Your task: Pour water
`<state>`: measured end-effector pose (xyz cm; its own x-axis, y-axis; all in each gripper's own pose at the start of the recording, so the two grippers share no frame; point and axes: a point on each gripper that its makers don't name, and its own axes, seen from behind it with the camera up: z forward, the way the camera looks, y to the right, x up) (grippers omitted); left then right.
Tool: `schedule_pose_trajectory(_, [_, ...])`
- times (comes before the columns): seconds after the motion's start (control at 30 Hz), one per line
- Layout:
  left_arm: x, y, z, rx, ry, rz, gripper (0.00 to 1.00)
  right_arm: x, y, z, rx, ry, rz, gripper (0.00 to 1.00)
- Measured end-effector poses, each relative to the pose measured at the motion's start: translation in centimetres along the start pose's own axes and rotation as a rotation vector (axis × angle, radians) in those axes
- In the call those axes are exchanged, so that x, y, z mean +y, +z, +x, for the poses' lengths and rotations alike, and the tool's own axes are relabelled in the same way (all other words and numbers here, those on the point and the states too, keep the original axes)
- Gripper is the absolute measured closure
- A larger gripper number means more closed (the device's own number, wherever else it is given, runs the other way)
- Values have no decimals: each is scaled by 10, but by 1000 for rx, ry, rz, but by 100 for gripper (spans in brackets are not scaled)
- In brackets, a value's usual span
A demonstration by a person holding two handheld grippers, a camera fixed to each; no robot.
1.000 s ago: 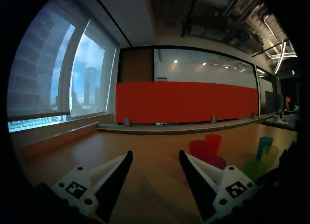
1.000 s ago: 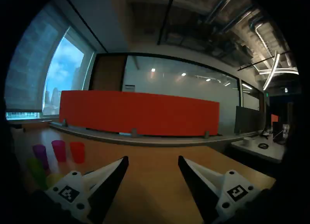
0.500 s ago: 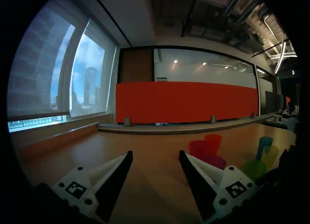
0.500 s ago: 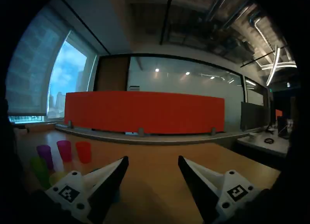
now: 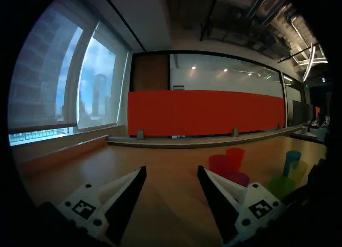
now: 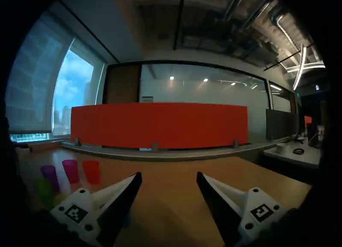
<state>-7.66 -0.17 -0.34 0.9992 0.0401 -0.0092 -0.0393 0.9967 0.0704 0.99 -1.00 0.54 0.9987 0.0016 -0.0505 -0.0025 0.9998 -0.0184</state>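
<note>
My left gripper [image 5: 171, 172] is open over the wooden table [image 5: 171, 161], nothing between its fingers. To its right stand several plastic cups: a red cup [image 5: 235, 156], a pink cup [image 5: 219, 163], a magenta cup [image 5: 236, 177], a teal cup [image 5: 292, 159], a yellow cup [image 5: 298, 171] and a green cup [image 5: 280, 186]. In the right gripper view my right gripper [image 6: 169, 178] is open and empty too. Left of it stand a red cup [image 6: 91, 171], a pink cup [image 6: 70, 170], a purple cup [image 6: 50, 176] and a green cup [image 6: 44, 191].
A long orange divider panel [image 5: 205, 112] runs along the table's far edge. Large windows [image 5: 64, 89] lie to the left. A neighbouring desk [image 6: 295, 155] with small objects stands at the far right. Bare wood stretches ahead of both grippers.
The right gripper's view has swung slightly, so the cups sit a little further right and the divider more level. The left gripper has stayed still.
</note>
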Motion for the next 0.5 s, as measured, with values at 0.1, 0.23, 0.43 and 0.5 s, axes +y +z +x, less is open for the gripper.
schedule_pose_trajectory(0.1, [0, 0, 0, 0, 0, 0, 12, 2, 2, 0, -2, -3, -4, 1])
schedule_pose_trajectory(0.23, [0, 0, 0, 0, 0, 0, 12, 4, 2, -2, -9, -5, -7, 1])
schedule_pose_trajectory(0.43, [0, 0, 0, 0, 0, 0, 12, 7, -3, -9, -20, -6, -1, 1])
schedule_pose_trajectory(0.5, [0, 0, 0, 0, 0, 0, 12, 8, -4, -11, -23, -7, 0, 1])
